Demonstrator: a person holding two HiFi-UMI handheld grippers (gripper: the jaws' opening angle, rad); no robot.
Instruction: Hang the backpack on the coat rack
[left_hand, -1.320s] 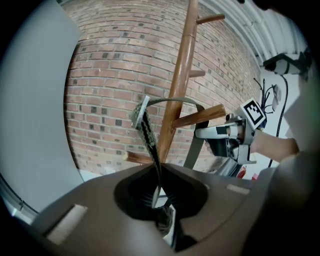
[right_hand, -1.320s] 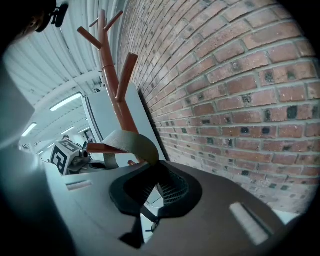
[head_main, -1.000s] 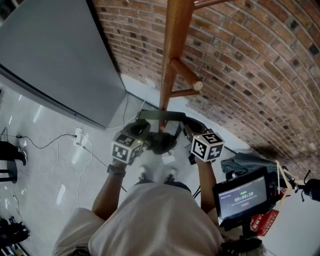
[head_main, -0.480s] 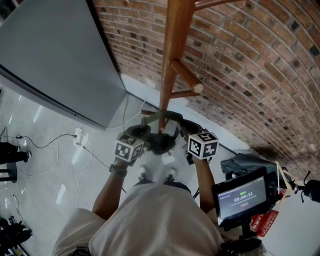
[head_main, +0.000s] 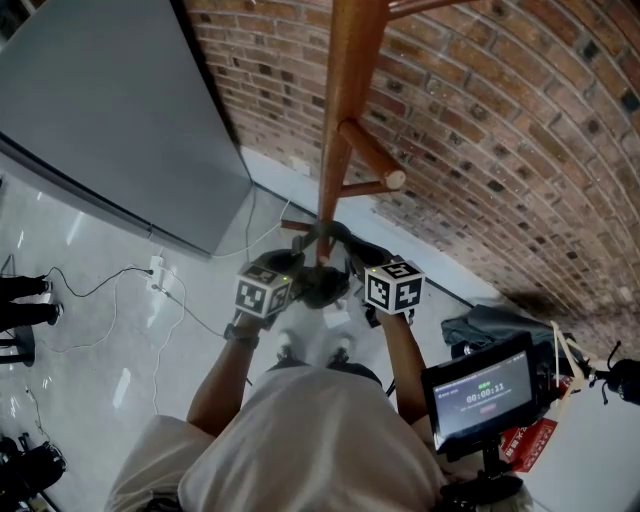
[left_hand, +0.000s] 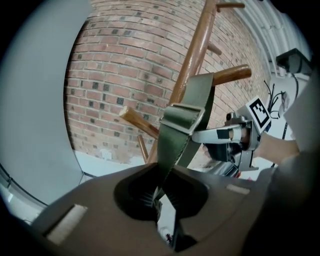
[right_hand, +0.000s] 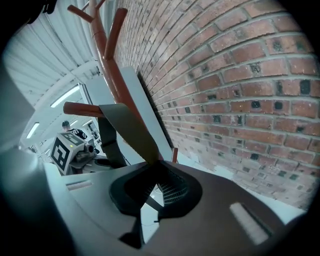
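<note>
Green strap (left_hand: 175, 145) is being clamped by the left gripper (left_hand: 161, 196), webbing pinched between its jaws just below the buckle. Left forearm (head_main: 222, 372) is being held out forward, gripper angled somewhat downward, just left of the coat rack (head_main: 345, 90) pole. Step in hand, as judged: strap loop is being seated on a peg (left_hand: 233, 75). In both gripper views the loop top appears to be lying over a peg close to the pole, though real contact cannot be confirmed. Backpack (head_main: 318, 288) is being carried low between the two grippers, its dark body just in front of the pole; whether its weight is on the peg yet cannot be told. On the right, the other run of the strap is being gripped by the right gripper (right_hand: 150, 191), jaws closed on it. Right forearm (head_main: 405, 365) is being held forward likewise, gripper near the left one, brick wall (head_main: 500, 130) beyond. Next move, as judged: load needs to be settled onto the peg and the seating checked, then both grippers released and drawn clear without the strap being dragged off.
</note>
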